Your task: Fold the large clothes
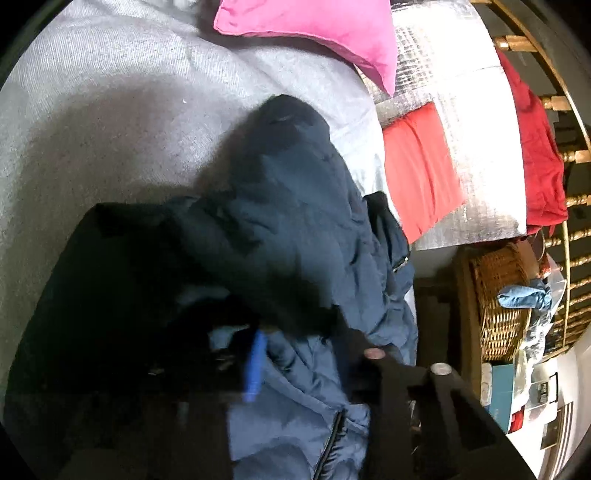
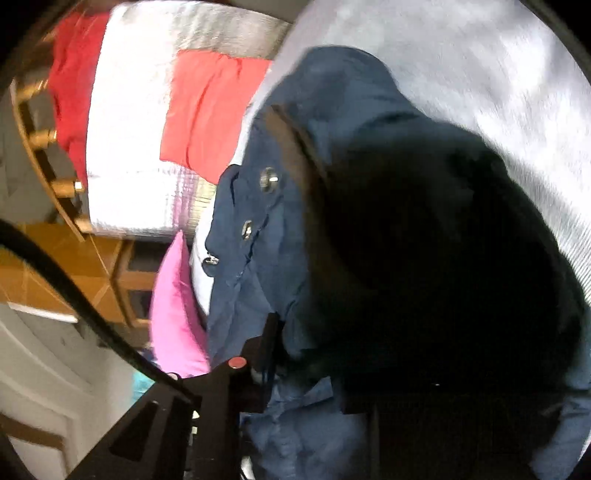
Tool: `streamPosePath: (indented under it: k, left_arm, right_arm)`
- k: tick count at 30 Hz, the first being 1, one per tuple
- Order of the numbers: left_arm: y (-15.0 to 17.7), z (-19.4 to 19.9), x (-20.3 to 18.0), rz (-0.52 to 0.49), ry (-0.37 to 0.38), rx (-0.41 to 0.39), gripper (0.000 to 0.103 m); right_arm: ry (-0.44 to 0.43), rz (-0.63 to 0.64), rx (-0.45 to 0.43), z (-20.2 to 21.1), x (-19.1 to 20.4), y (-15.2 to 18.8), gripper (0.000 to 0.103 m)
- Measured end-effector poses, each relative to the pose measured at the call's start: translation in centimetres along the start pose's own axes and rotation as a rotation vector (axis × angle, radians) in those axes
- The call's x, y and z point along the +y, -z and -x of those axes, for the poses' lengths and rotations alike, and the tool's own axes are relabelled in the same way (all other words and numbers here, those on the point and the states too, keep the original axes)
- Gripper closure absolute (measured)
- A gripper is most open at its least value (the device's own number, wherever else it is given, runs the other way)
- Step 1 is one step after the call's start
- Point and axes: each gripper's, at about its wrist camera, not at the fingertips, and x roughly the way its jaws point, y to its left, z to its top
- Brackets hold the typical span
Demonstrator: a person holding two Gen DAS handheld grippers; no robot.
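Note:
A large navy blue padded jacket [image 1: 295, 206] hangs bunched over a grey bedspread [image 1: 110, 110]. In the left wrist view its fabric drapes across my left gripper [image 1: 306, 354]; the jaws are closed on a fold of it, with a blue pad [image 1: 255, 365] showing at the cloth. In the right wrist view the same jacket [image 2: 280, 258], with metal snaps [image 2: 269, 179], fills the middle, lifted and blurred. My right gripper [image 2: 295, 354] is shut on the jacket's edge, and dark fabric hides its right finger.
A pink pillow [image 1: 314, 33] lies on the bed's far side. A white and grey blanket [image 1: 472, 122] with a red cloth [image 1: 421, 166] lies beside it. A wicker basket [image 1: 498, 299] and a gold bed rail [image 1: 569, 155] stand off the bed's edge.

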Motion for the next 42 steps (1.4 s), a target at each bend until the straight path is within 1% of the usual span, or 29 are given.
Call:
streamPosePath:
  k: [2, 4, 6, 8, 9, 10, 12, 13, 14, 16, 18, 21, 22, 23, 24, 25, 26, 27, 29, 30, 32, 33, 34, 36, 38, 39, 40, 41, 42]
  left_arm:
    - [0.0, 0.6, -0.6, -0.029, 0.024, -0.027, 0.082]
    - [0.0, 0.8, -1.6, -0.081, 0.027, -0.055, 0.082]
    - [-0.1, 0.2, -2.2, -0.129, -0.03, -0.05, 0.082]
    - [-0.2, -1.2, -1.5, -0.128, -0.086, -0.025, 0.08]
    - [-0.3, -1.8, -1.2, -0.117, -0.103, -0.016, 0.076]
    - [-0.3, -1.5, -0.8, -0.113, -0.106, -0.014, 0.073]
    - [-0.5, -1.3, -0.9, -0.11, -0.117, -0.007, 0.07]
    - [-0.5, -0.9, -0.9, -0.105, -0.125, -0.013, 0.067]
    - [-0.6, -0.6, -0.9, -0.105, -0.13, -0.023, 0.064]
    - [-0.7, 0.0, -1.0, -0.093, -0.145, -0.041, 0.048]
    - [-0.8, 0.3, -0.7, -0.065, -0.116, -0.036, 0.042]
    - [-0.8, 0.2, -0.3, -0.046, -0.09, -0.029, 0.041]
    - [-0.7, 0.0, -0.1, -0.054, -0.089, -0.029, 0.041]
    - [-0.7, -0.1, 0.1, -0.061, -0.084, -0.036, 0.043]
    - [-0.7, -0.2, 0.1, -0.066, -0.084, -0.044, 0.047]
    - [-0.8, -0.3, 0.2, -0.073, -0.092, -0.051, 0.057]
    - [-0.8, -0.7, 0.2, -0.08, -0.092, -0.048, 0.062]
    - [-0.9, -0.9, 0.2, -0.079, -0.074, -0.039, 0.071]
    - [-0.8, -0.9, -0.1, -0.088, -0.071, -0.044, 0.074]
    - [-0.7, -0.8, -0.5, -0.108, -0.077, -0.051, 0.077]
    - [-0.6, -0.4, -1.3, -0.144, -0.086, -0.069, 0.078]
    - [-0.5, -0.4, -1.6, -0.16, -0.096, -0.074, 0.078]
    - [-0.6, -0.7, -1.7, -0.171, -0.122, -0.067, 0.077]
    - [-0.6, -1.3, -1.0, -0.155, -0.152, -0.034, 0.075]
    - [-0.7, -1.3, -0.6, -0.14, -0.156, -0.012, 0.074]
    - [-0.8, -1.1, -0.7, -0.138, -0.162, -0.006, 0.073]
    - [-0.9, -0.8, -0.9, -0.145, -0.17, -0.002, 0.069]
    - [-0.8, -0.6, -1.0, -0.153, -0.189, 0.002, 0.065]
    - [-0.8, -0.4, -1.1, -0.161, -0.205, 0.007, 0.059]
  right_arm:
    - [0.048, 0.087, -0.032, 0.5, 1.4, 0.5, 0.082]
    - [0.057, 0.153, -0.077, 1.4, 2.9, 1.0, 0.083]
    - [0.088, 0.22, -0.091, 1.5, 3.8, 1.2, 0.083]
    - [0.152, 0.233, -0.068, 0.0, 3.3, 0.7, 0.082]
    - [0.166, 0.223, -0.05, -0.7, 3.0, 0.7, 0.082]
    - [0.163, 0.208, -0.037, -1.1, 2.7, 0.6, 0.081]
    - [0.146, 0.191, -0.025, -0.7, 2.9, 0.2, 0.078]
    - [0.135, 0.174, -0.006, -0.5, 3.0, 0.0, 0.07]
    - [0.119, 0.16, 0.005, -0.3, 2.9, -0.2, 0.054]
    - [0.068, 0.119, 0.012, 1.1, 1.9, -0.1, 0.04]
    - [0.05, 0.074, -0.006, 1.7, 1.4, -0.4, 0.04]
    - [0.025, -0.02, -0.034, 2.0, -0.3, -1.3, 0.04]
    - [0.011, -0.049, -0.041, 1.6, -0.9, -1.5, 0.042]
    - [-0.003, -0.072, -0.045, 1.7, -1.6, -1.7, 0.052]
    - [0.003, -0.08, -0.054, 1.6, -1.8, -1.9, 0.059]
    - [0.024, -0.07, -0.056, 1.4, -1.9, -2.0, 0.066]
    - [0.029, -0.057, -0.057, 1.1, -1.8, -2.1, 0.07]
    - [0.045, -0.031, -0.073, 1.2, -1.3, -2.0, 0.071]
    - [0.098, 0.059, -0.12, 1.8, 0.2, -1.9, 0.076]
    - [0.126, 0.127, -0.146, 2.2, 1.3, -1.7, 0.076]
    - [0.174, 0.249, -0.193, 2.7, 3.0, -1.2, 0.076]
    - [0.199, 0.284, -0.201, 2.8, 2.9, -0.8, 0.076]
    - [0.217, 0.289, -0.196, 2.8, 2.6, -0.7, 0.076]
    - [0.257, 0.242, -0.133, 1.5, 1.3, -1.1, 0.076]
    - [0.24, 0.211, -0.113, 1.3, 1.0, -1.5, 0.072]
    - [0.238, 0.208, -0.1, 1.7, 0.9, -1.6, 0.073]
    - [0.236, 0.207, -0.09, 2.0, 0.8, -1.5, 0.07]
    - [0.232, 0.2, -0.075, 2.3, 0.9, -1.5, 0.061]
    - [0.222, 0.193, -0.061, 2.9, 0.7, -1.5, 0.056]
